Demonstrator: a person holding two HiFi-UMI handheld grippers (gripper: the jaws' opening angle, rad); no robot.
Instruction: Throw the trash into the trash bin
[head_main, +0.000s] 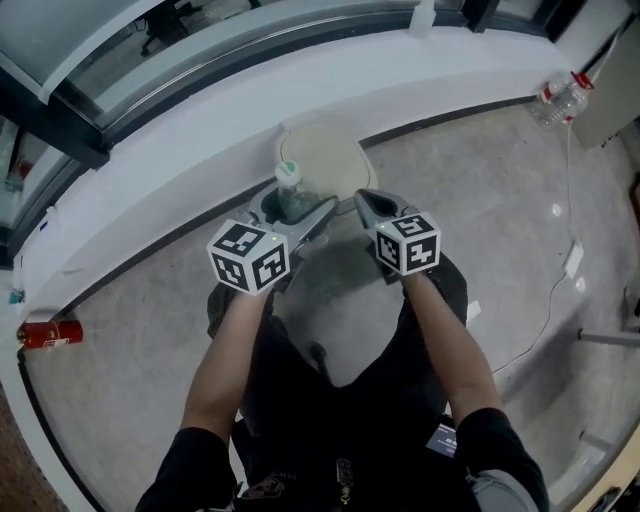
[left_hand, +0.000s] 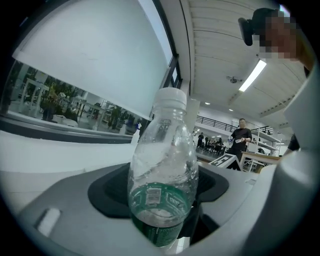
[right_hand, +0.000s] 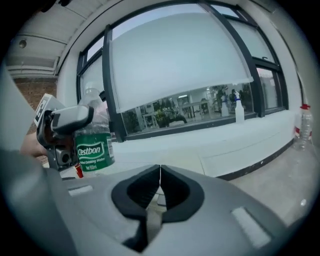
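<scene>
The left gripper (head_main: 297, 212) had its jaws spread wide and clamped on the lower body of a clear plastic bottle with a green label and a white cap (left_hand: 163, 170), which stood upright between them. Just beside it on the right, the right gripper (right_hand: 159, 175) had its dark pads pressed together with nothing between them. Directly ahead of both grippers, close beyond the bottle's cap, stood the pale, round-topped trash bin (head_main: 318, 152), set against a white curved ledge (head_main: 180, 160). Well off to the left of the left gripper, a red can (head_main: 48, 333) lay on the speckled grey floor (head_main: 130, 330). Far to the right of the right gripper stood a second clear bottle with a red cap (head_main: 562, 98).
</scene>
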